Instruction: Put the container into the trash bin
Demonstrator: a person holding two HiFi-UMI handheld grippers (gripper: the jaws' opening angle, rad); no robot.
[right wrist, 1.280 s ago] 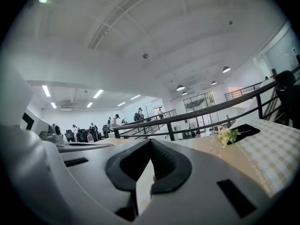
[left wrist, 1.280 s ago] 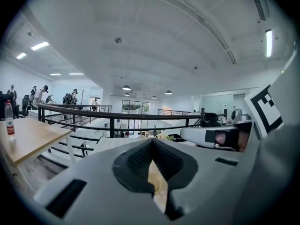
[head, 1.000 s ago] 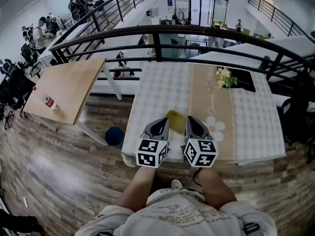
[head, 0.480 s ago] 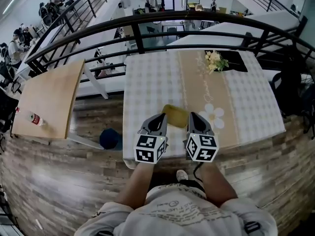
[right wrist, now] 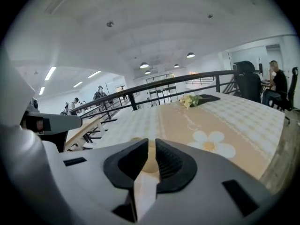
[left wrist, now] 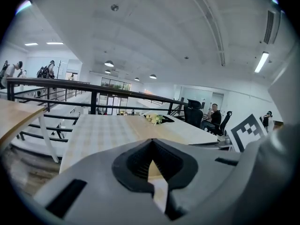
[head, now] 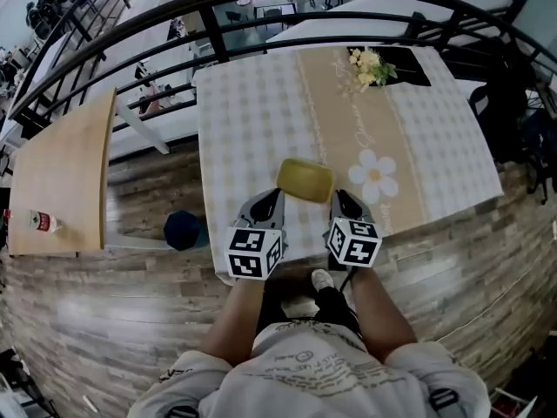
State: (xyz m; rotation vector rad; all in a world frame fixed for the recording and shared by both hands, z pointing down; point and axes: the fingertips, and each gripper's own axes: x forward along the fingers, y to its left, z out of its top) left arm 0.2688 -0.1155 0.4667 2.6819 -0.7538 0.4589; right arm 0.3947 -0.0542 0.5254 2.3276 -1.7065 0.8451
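Tilted further down than a second ago, head view now bares the whole yellow rounded-rectangular plastic container at frame centre on the checked tablecloth, just ahead of left gripper (jaws together, empty) and right gripper (jaws a slit apart, empty); judged still the approach step, next needing jaws opened round its rim before the dark blue round trash bin on the floor, left of centre.

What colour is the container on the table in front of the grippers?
Plain mustard yellow. The container shows best in the head view.
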